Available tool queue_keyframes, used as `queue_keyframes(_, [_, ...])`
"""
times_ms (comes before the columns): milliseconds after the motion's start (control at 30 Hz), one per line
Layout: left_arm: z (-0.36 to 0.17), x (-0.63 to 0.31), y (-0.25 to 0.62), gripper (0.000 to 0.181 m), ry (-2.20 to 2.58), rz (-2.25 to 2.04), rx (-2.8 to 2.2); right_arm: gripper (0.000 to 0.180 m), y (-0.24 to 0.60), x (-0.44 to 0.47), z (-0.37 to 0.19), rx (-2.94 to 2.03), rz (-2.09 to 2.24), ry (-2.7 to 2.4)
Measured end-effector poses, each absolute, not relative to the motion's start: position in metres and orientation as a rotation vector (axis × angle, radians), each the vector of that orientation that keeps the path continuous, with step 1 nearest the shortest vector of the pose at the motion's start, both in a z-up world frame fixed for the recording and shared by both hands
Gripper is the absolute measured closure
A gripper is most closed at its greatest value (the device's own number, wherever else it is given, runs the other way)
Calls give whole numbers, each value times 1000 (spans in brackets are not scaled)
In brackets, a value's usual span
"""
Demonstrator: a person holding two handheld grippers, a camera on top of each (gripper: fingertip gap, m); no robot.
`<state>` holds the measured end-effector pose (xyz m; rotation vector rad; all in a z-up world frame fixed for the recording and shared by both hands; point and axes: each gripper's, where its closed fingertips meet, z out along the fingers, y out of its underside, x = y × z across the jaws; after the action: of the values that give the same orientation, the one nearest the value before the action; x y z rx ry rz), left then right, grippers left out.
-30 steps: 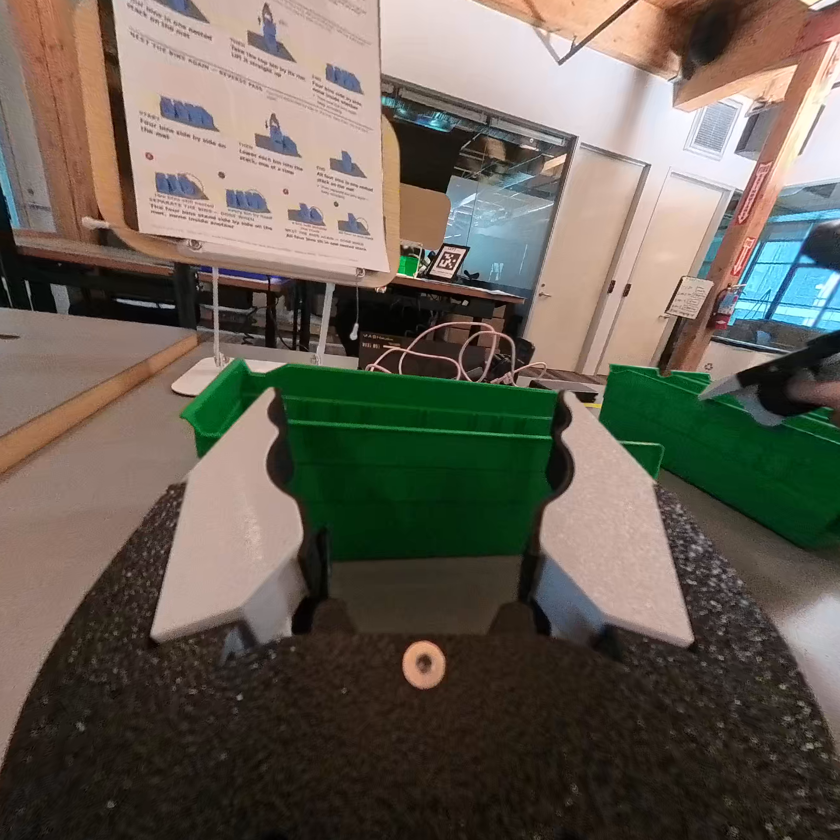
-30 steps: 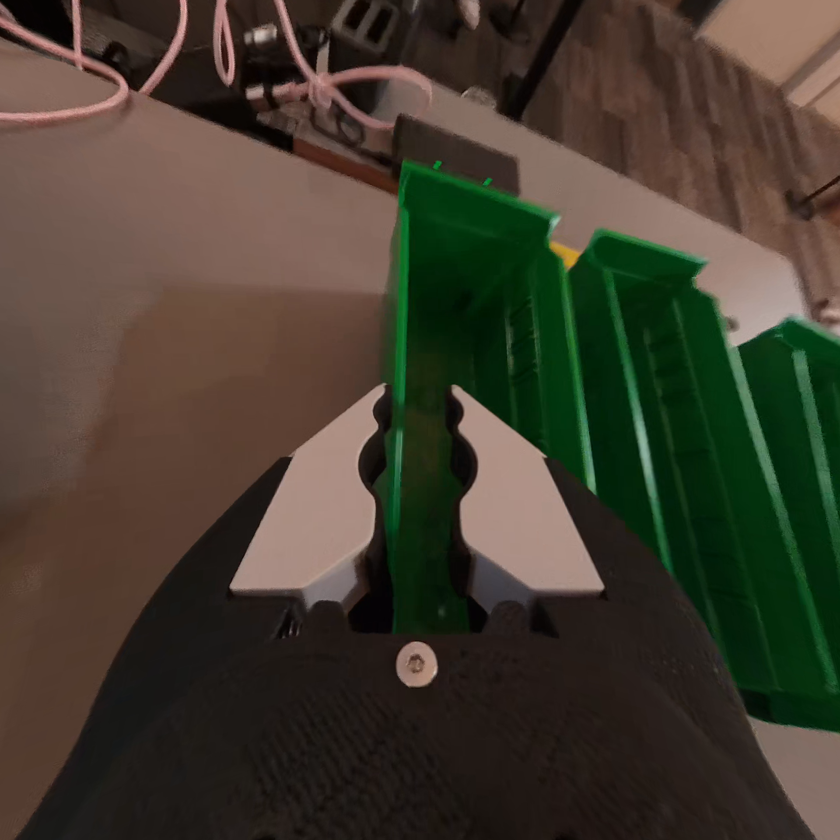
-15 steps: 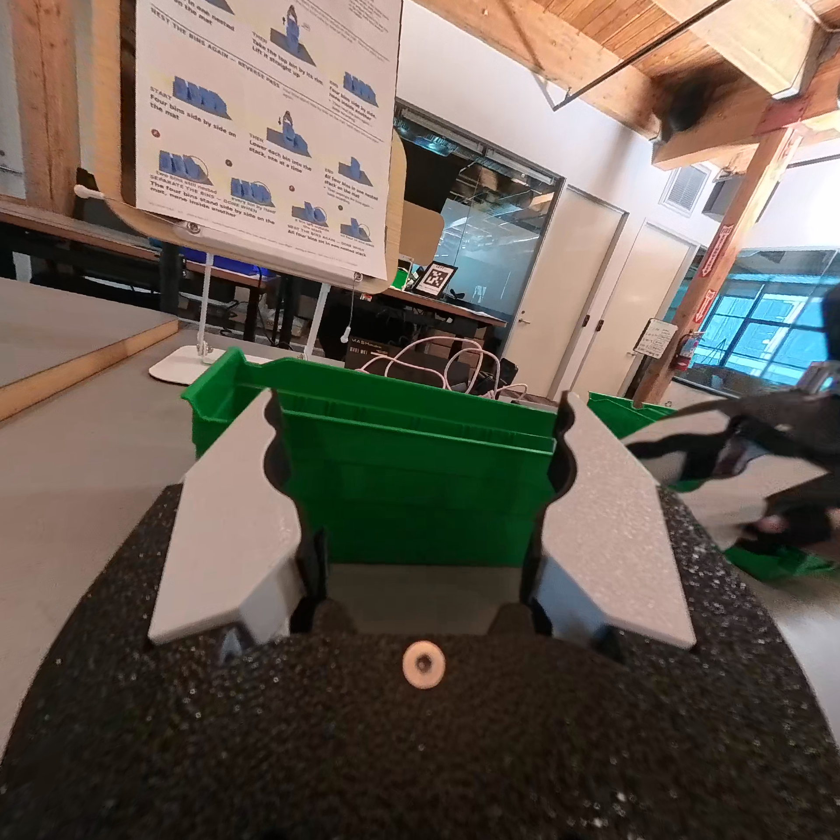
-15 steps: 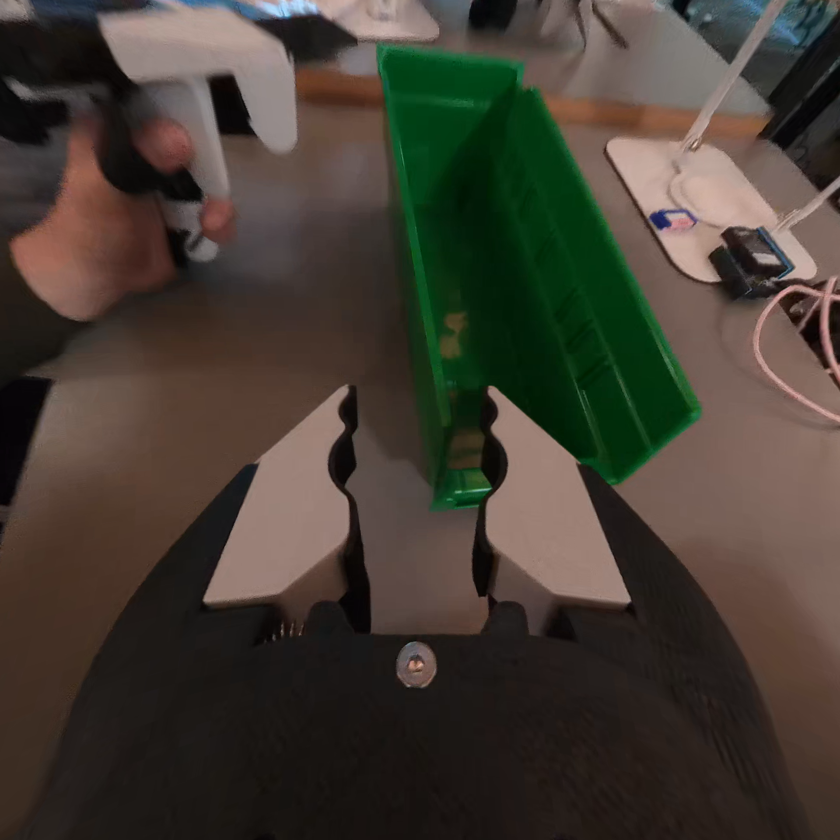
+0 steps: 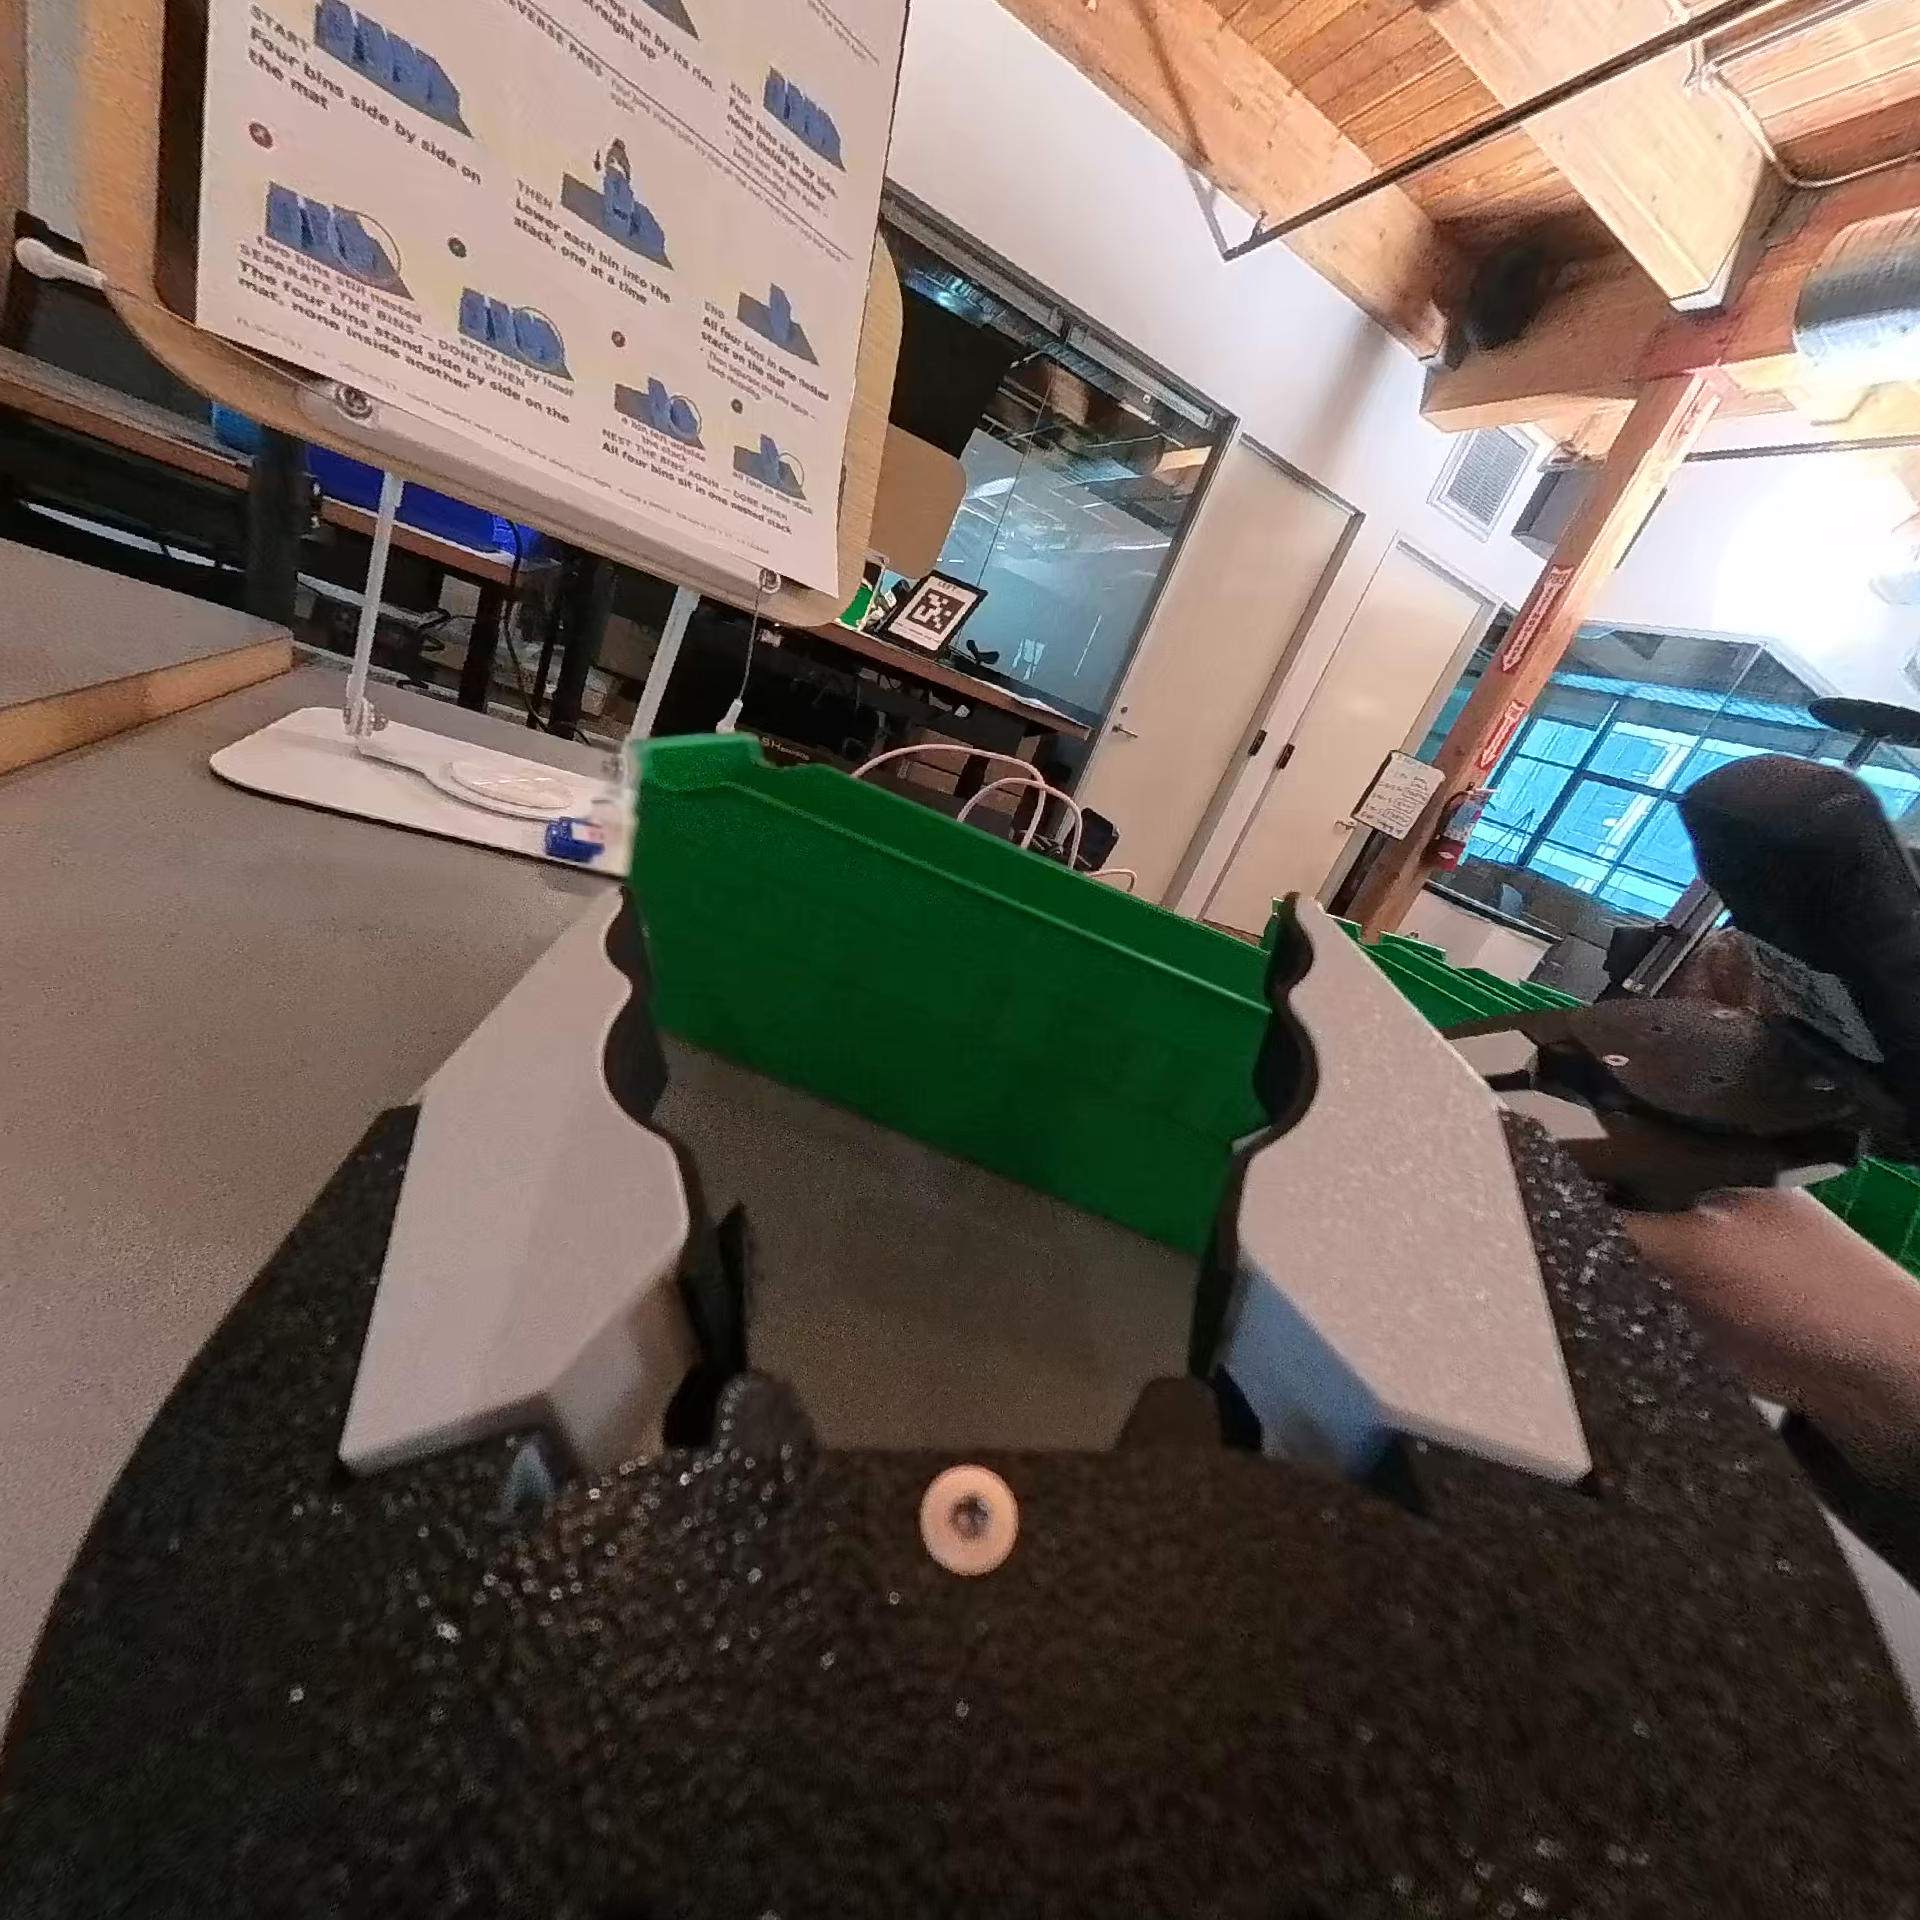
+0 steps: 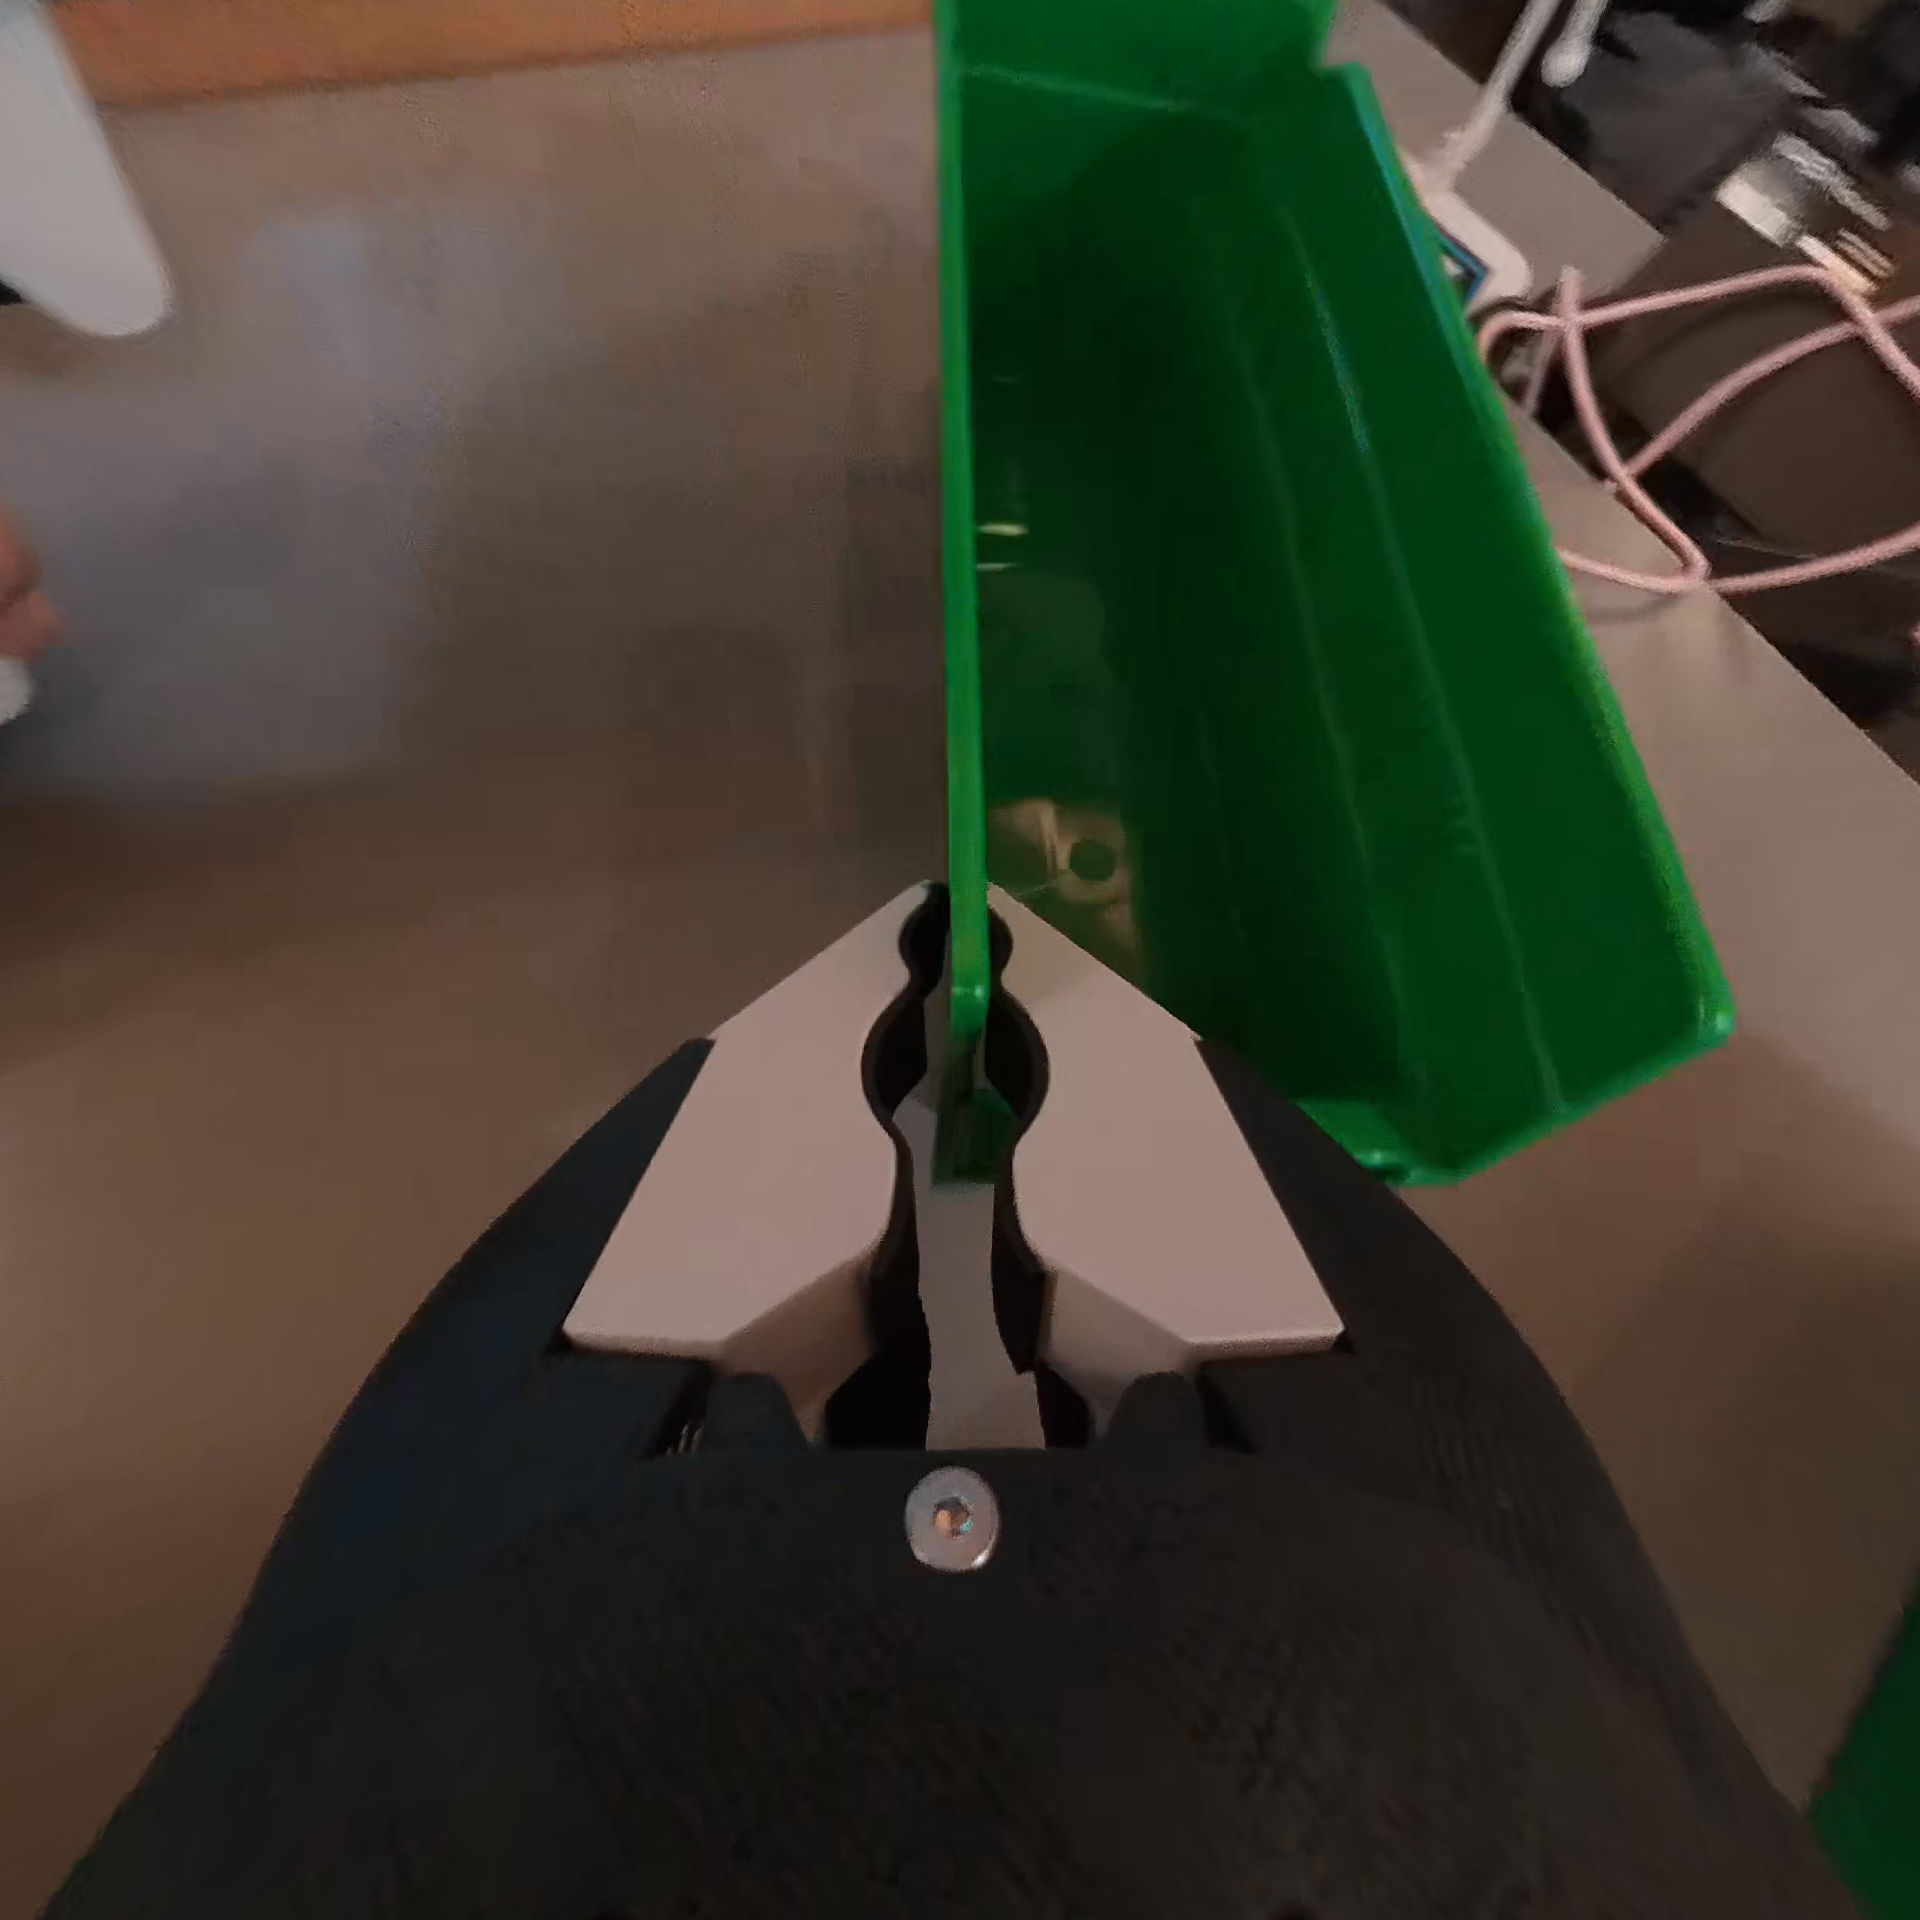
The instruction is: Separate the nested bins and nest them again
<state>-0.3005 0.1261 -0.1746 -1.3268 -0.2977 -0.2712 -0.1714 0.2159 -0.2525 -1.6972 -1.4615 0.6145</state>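
A long green bin stands on the grey table. My right gripper is shut on the near end of its left side wall, with the thin rim pinched between the jaws. The same bin also shows in the left wrist view, just beyond my left gripper, which is open, empty and not touching the bin. The right gripper shows there at the bin's right end, held by a hand. More green bins stand behind it. I cannot tell whether another bin sits inside the gripped one.
An instruction sheet on a white stand base is at the back left. A raised wooden-edged board lies far left. Pink cables hang past the table's far edge. Another green bin's edge is at lower right.
My right gripper let go of a bin in the row, swung over open to this bin and shut on its wall. The left gripper stayed open; the bin now sits at an angle to it.
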Motion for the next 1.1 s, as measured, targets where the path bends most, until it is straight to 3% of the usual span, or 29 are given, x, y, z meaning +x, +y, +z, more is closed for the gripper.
queue_keyframes(267, [-173, -302, 126, 65, -302, -270, -1317, 168, 193, -185, -251, -1698, 477, -1362])
queue_keyframes(300, [-173, -303, 125, 66, -303, -269, -1315, 160, 181, -191, -251, -1691, 523, -1366])
queue_keyframes(367, [-172, -304, 124, 65, -306, -267, -1308, 128, 145, -209, -246, -1656, 721, -1406])
queue_keyframes(500, [-174, -315, 118, 69, -338, -185, -1313, 94, 96, -211, -216, -1552, 932, -1479])
queue_keyframes(733, [-116, -320, 65, 81, -289, 268, -1093, 94, 170, -76, -124, -1423, 927, -1143])
queue_keyframes(1000, [-106, -196, 125, 113, -54, -114, -1330, 95, 330, 123, -19, -1371, 521, -756])
queue_keyframes(1100, [-115, -119, 158, 101, 108, -280, -1465, 96, 363, 178, 9, -1338, 445, -669])
